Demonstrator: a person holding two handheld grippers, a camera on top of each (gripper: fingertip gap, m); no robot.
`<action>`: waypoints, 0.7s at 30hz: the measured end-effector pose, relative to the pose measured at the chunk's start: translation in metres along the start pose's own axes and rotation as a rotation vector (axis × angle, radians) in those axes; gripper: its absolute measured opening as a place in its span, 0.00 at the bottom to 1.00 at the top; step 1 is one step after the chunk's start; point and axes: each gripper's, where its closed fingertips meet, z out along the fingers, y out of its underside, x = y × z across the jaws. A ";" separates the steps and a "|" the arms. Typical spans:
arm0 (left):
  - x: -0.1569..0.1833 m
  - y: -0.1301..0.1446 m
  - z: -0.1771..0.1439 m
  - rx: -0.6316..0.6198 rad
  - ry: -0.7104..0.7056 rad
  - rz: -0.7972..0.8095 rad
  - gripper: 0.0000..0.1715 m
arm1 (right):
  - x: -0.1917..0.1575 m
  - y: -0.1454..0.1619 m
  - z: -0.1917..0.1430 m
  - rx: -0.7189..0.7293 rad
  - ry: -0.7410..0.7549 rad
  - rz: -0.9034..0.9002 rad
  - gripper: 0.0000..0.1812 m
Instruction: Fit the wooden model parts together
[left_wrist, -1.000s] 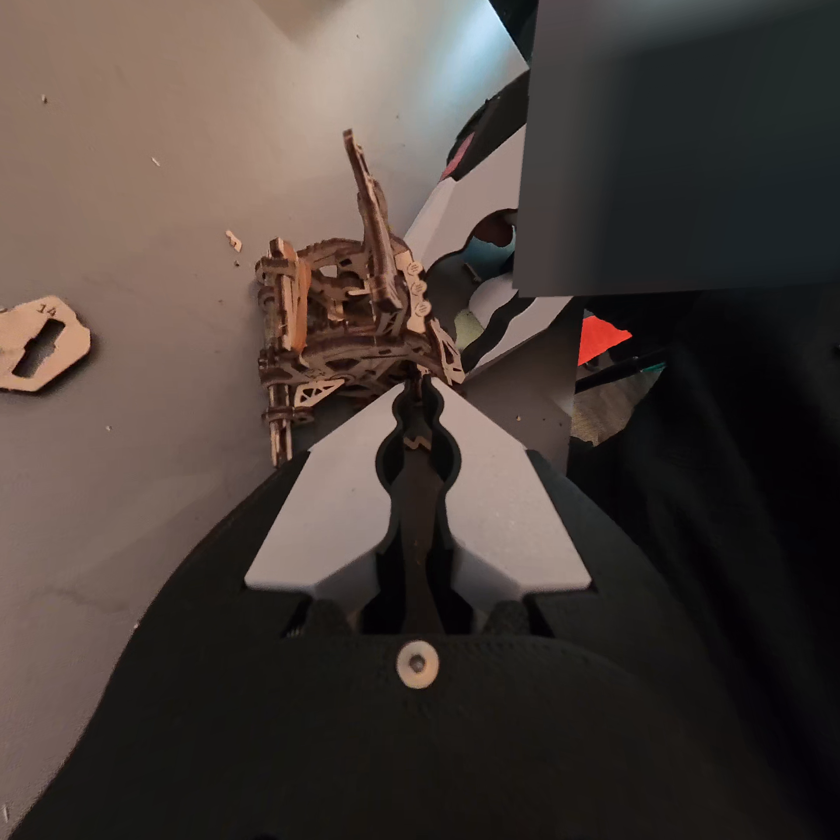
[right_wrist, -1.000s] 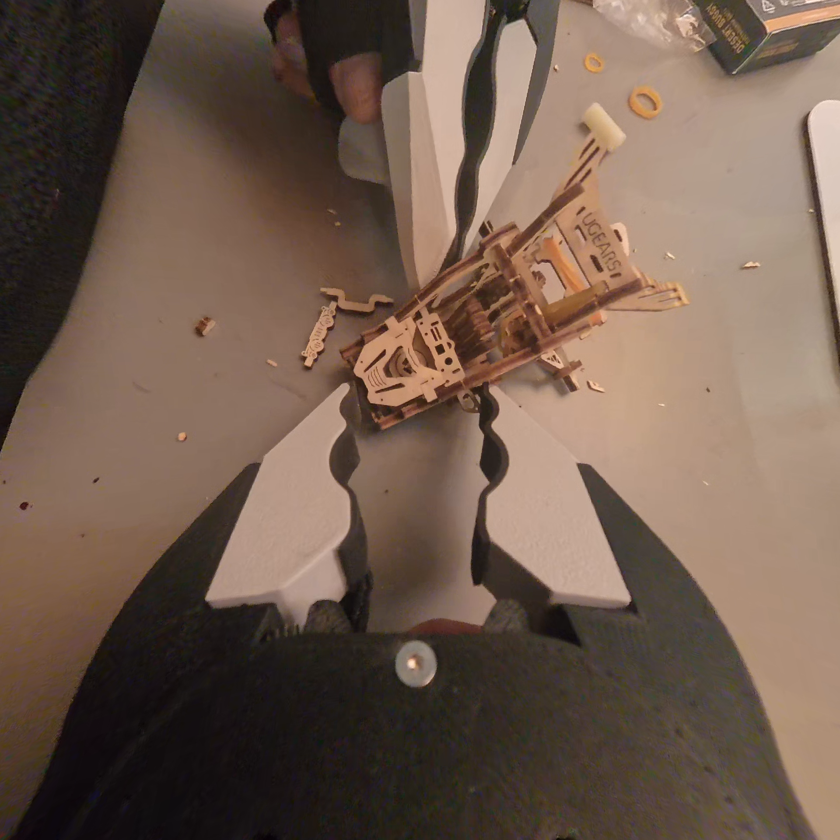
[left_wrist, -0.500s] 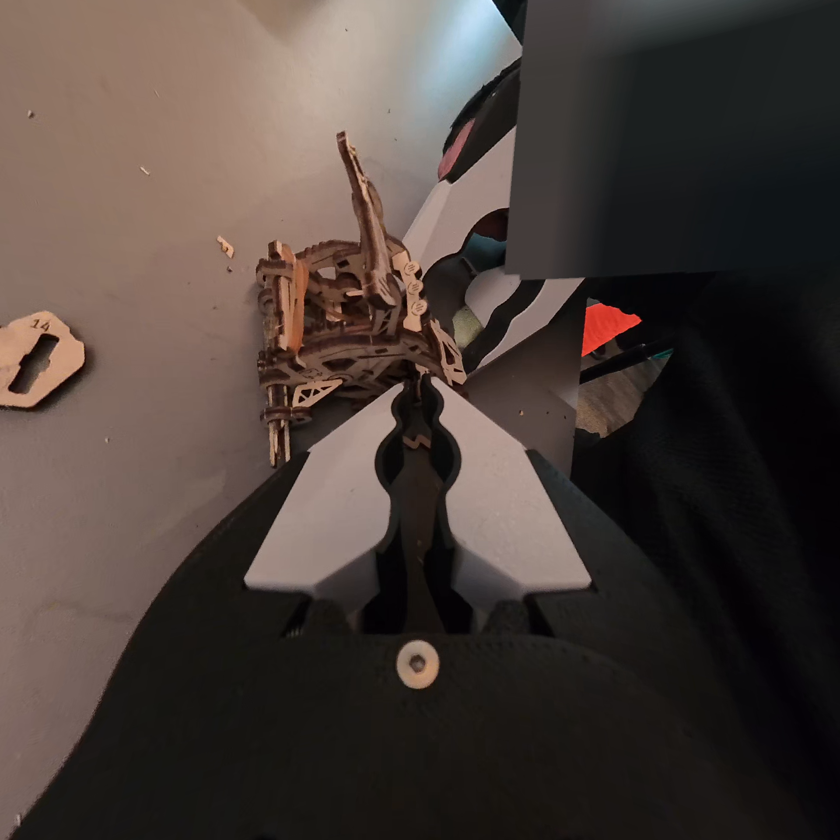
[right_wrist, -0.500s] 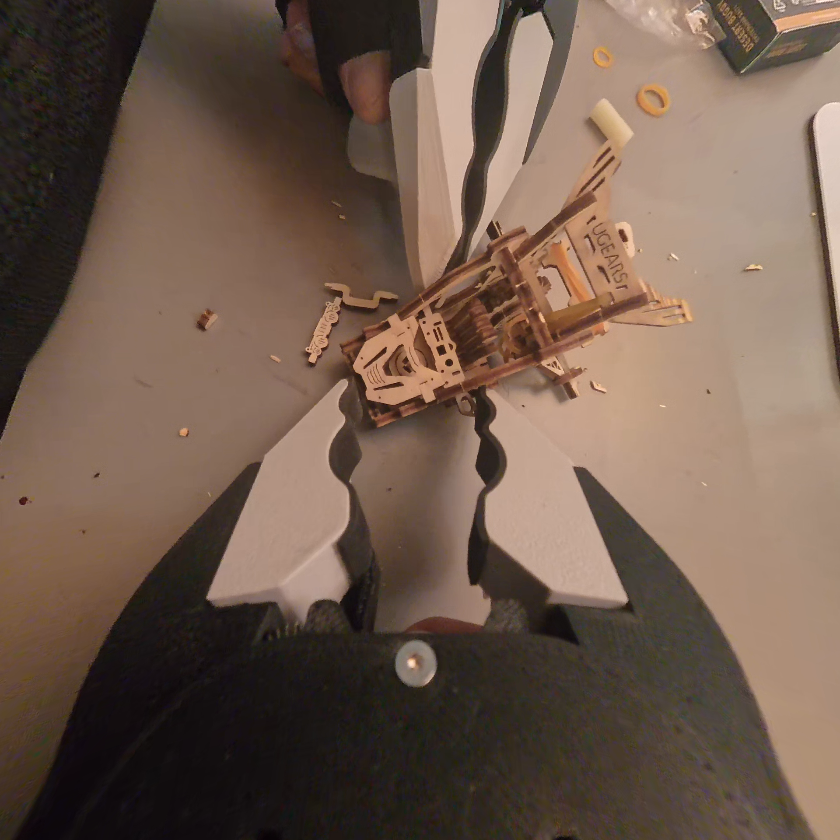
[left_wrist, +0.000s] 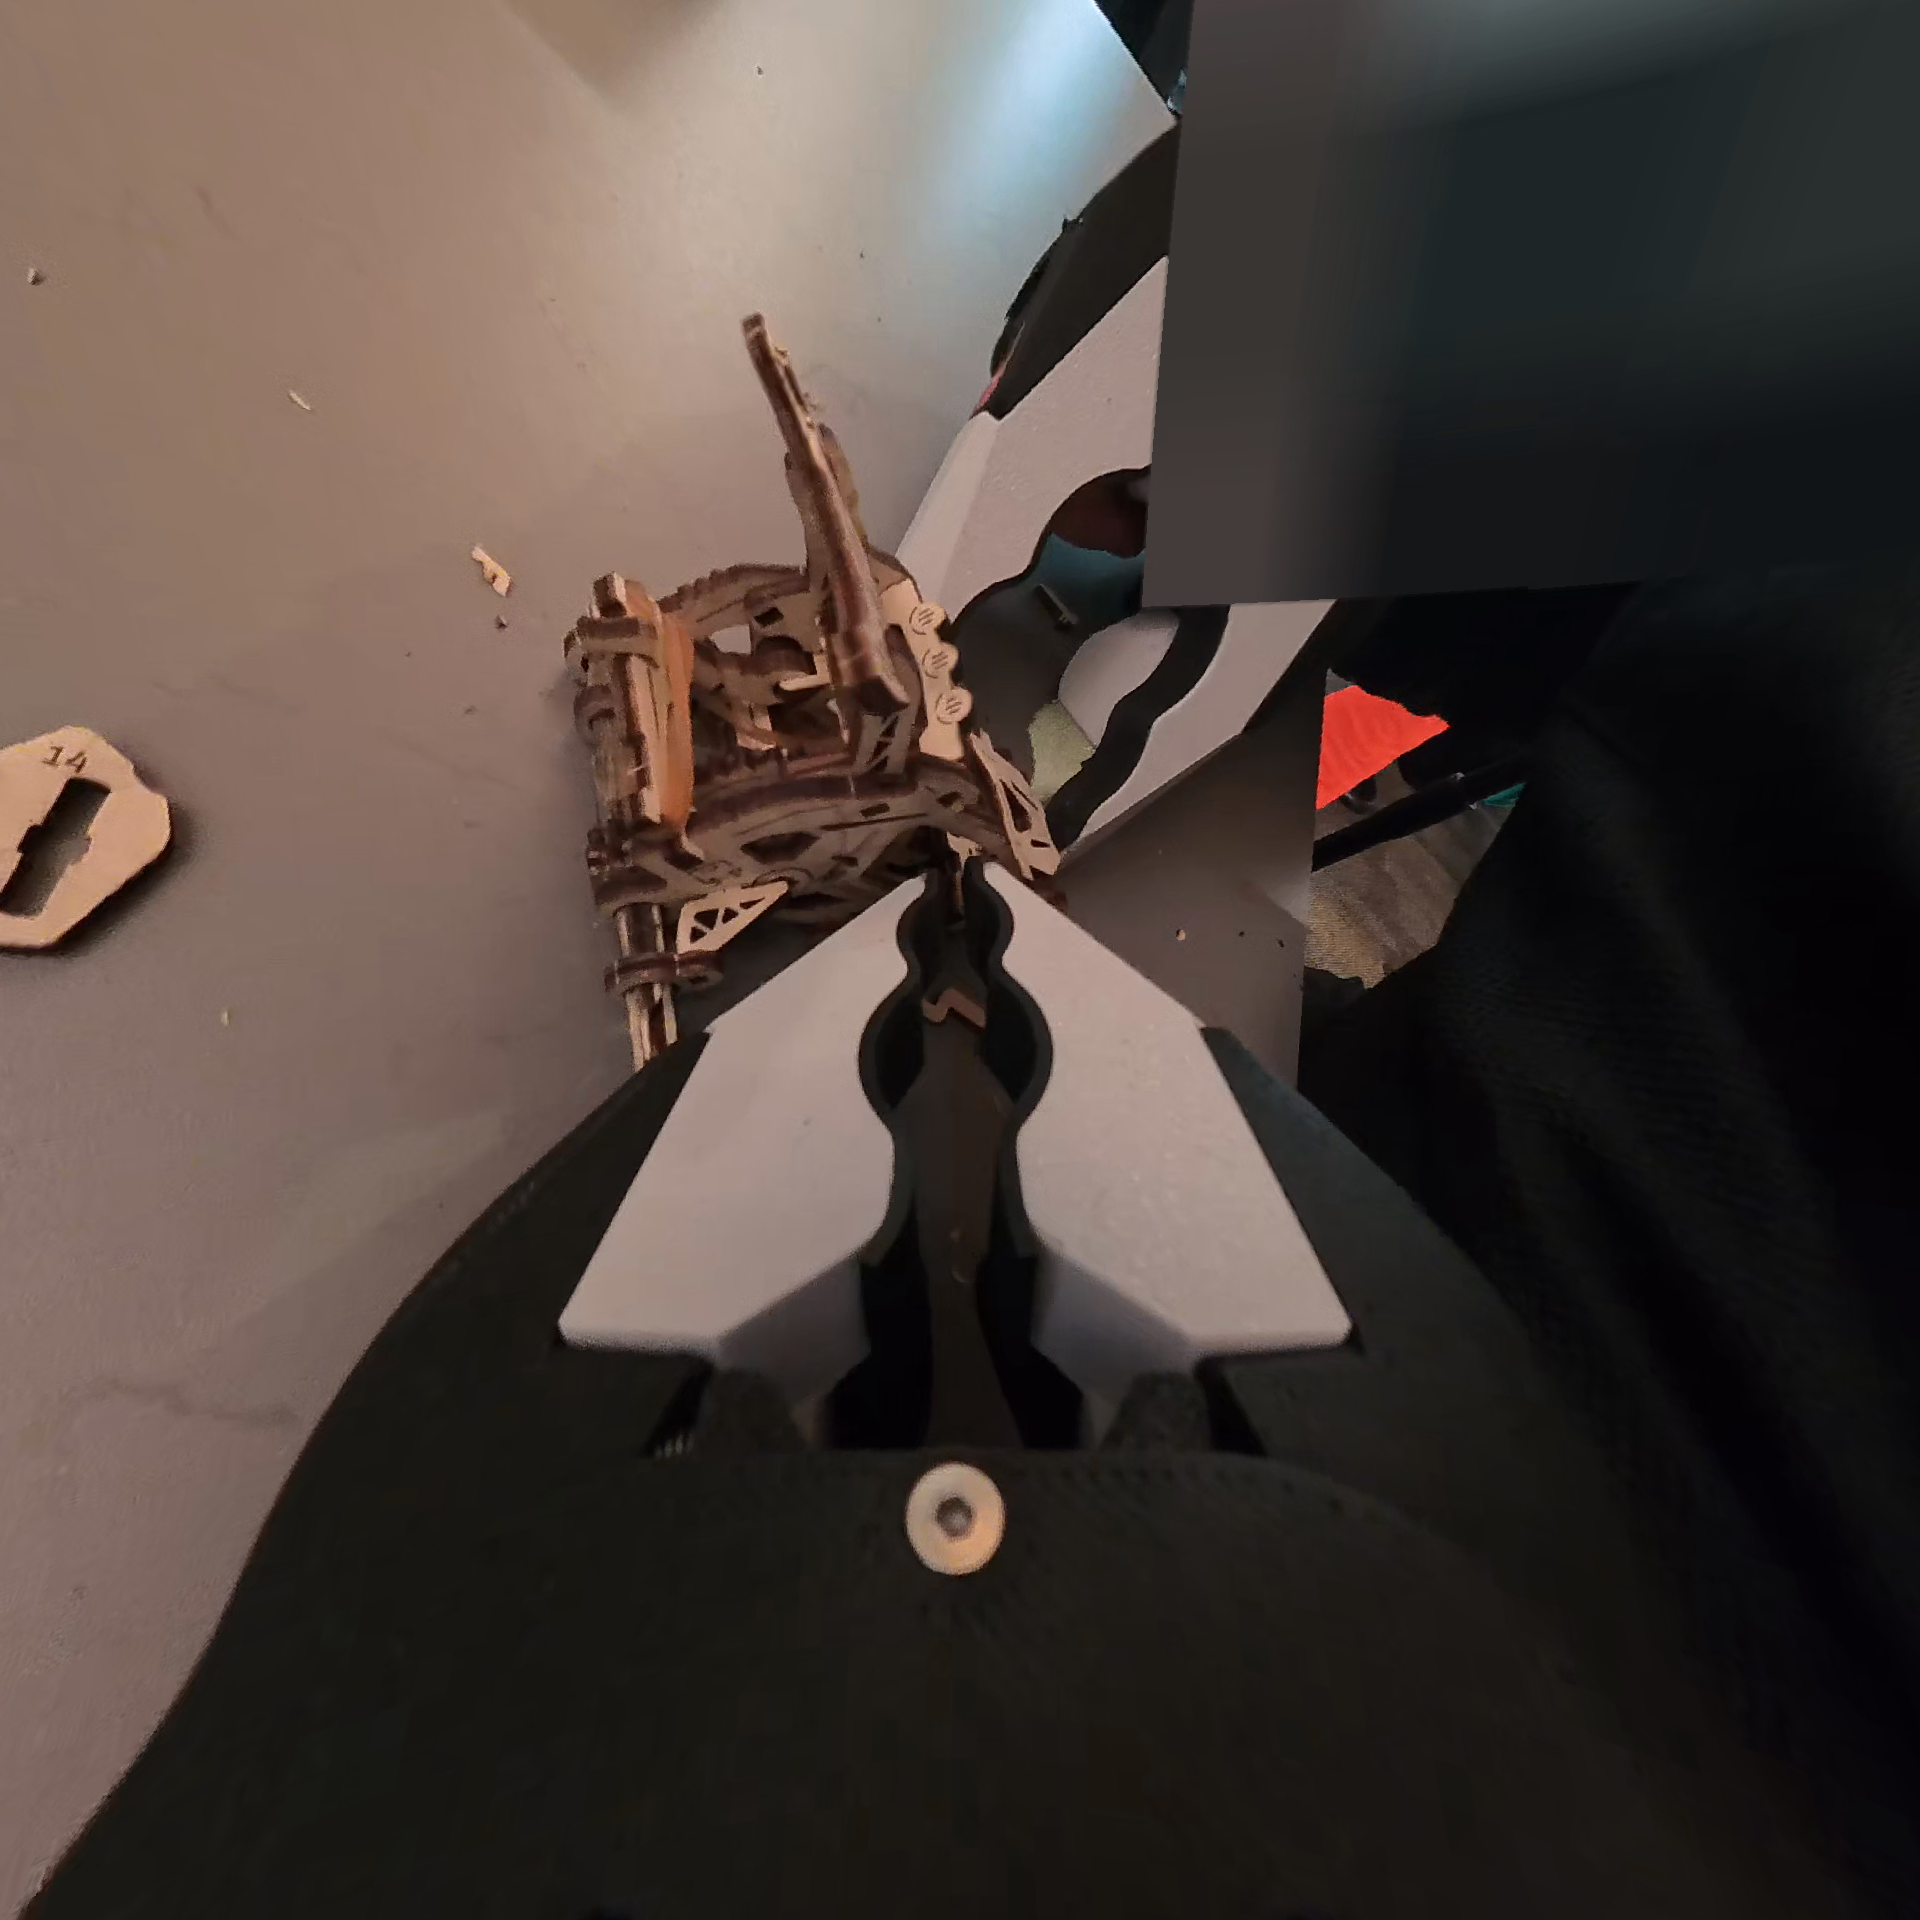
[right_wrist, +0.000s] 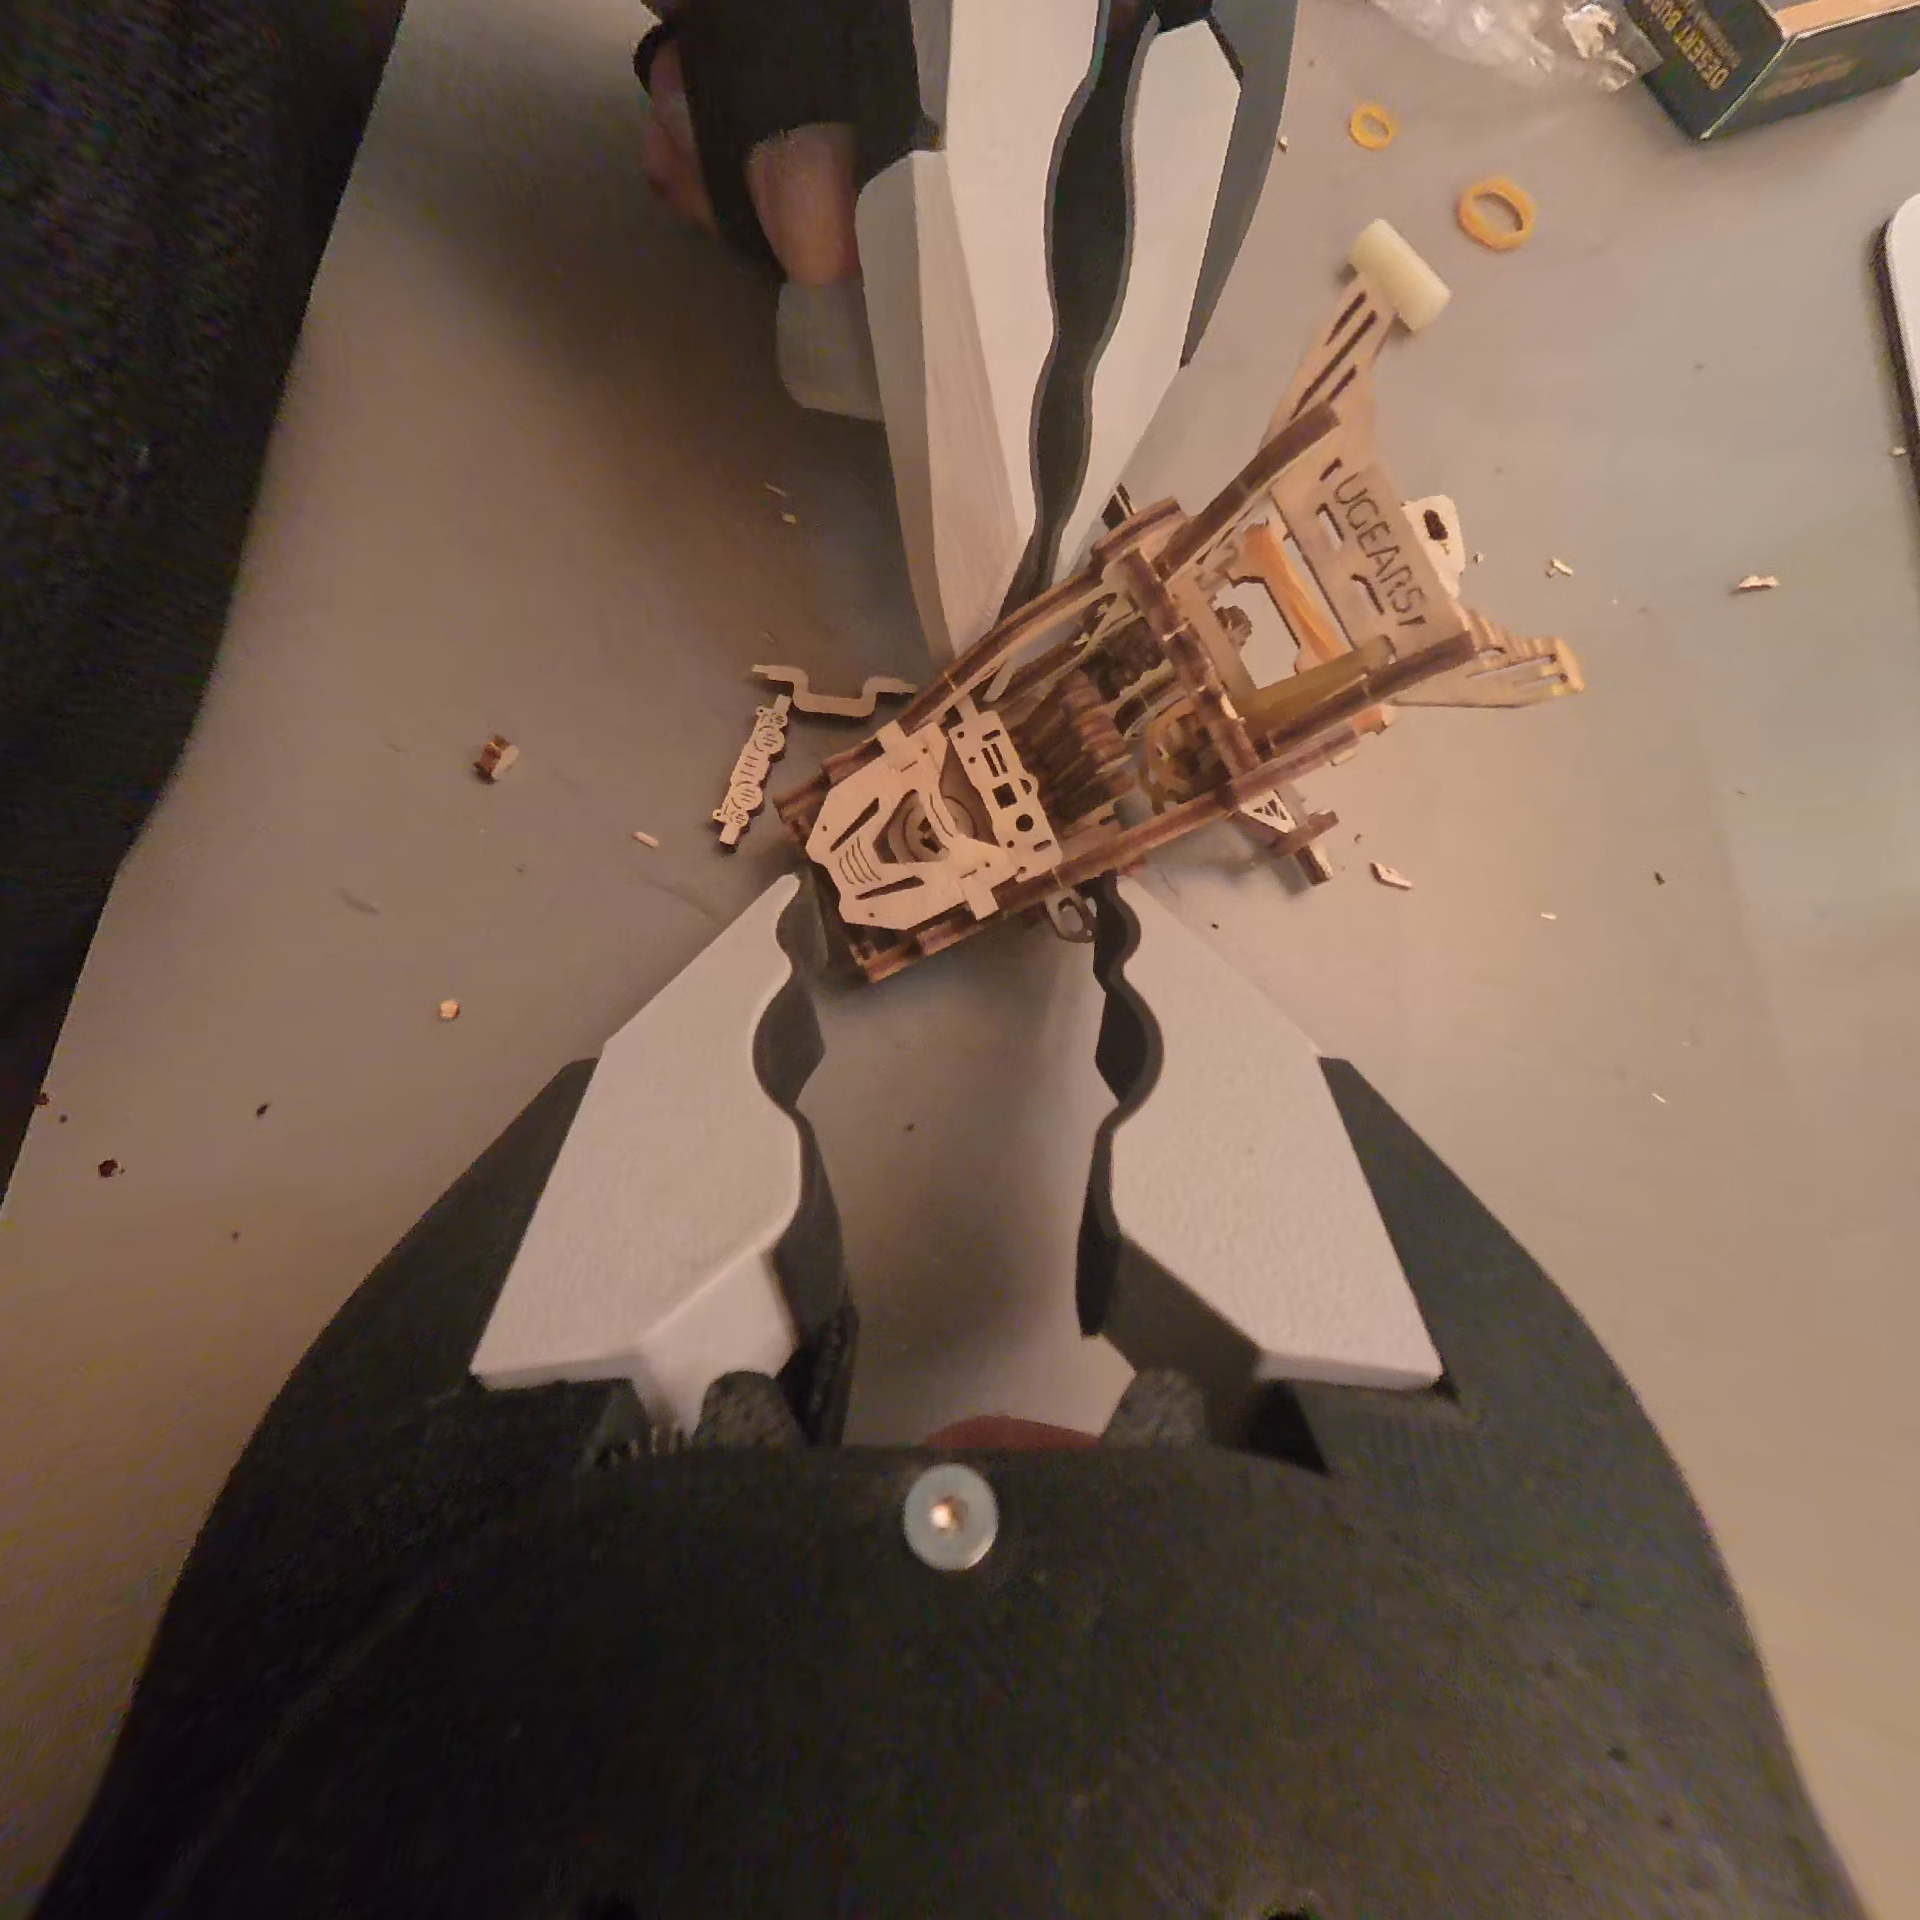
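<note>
We hold the left gripper (left_wrist: 951, 883) pinched narrow on the model's (right_wrist: 1122, 727) edge; our right gripper (right_wrist: 951, 914) fingers stand wide at its near end.

The wooden model (right_wrist: 1132, 727) is seen as pale laser-cut plywood with dark scorched edges. A matt, smooth grey finish is shown by the table (right_wrist: 1558, 1039). The right gripper (right_wrist: 951, 914) is made of grainy matt white fingers (right_wrist: 665, 1195) on rough black plastic, fastened by a shiny metal screw (right_wrist: 950, 1515).
</note>
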 end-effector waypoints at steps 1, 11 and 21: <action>0.000 0.000 0.000 0.000 0.000 -0.001 0.01 | 0.000 0.000 0.000 -0.001 0.001 0.000 0.28; 0.008 0.005 -0.009 0.006 0.062 -0.037 0.12 | -0.001 -0.001 0.001 -0.011 0.000 -0.019 0.26; 0.002 0.000 -0.004 0.065 -0.232 0.175 0.17 | -0.001 -0.002 0.002 -0.015 0.001 -0.020 0.26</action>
